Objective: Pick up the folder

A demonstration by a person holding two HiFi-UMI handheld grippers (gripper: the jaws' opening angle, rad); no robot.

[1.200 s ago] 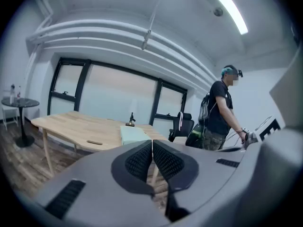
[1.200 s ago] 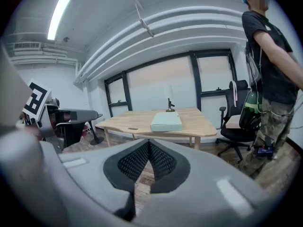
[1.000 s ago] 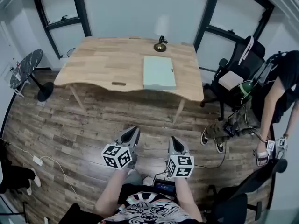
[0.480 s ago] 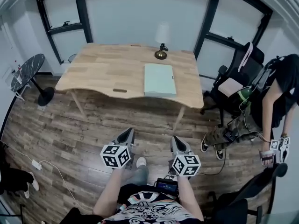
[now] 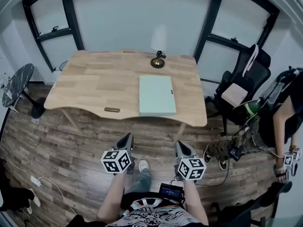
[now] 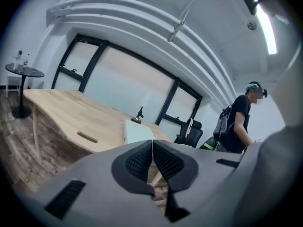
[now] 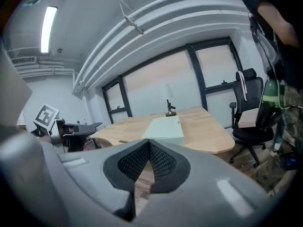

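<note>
Jaws closed tight and empty on left gripper point(image 5: 127, 137) and right gripper point(image 5: 179, 144). Folder point(image 5: 156, 95) sits untouched on the bench point(image 5: 94, 79) (well ahead), pickup not started.

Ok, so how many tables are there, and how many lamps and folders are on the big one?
Tables: 2, the big table and the round table
Lamp: 1
Folder: 1
Total: 4
</note>
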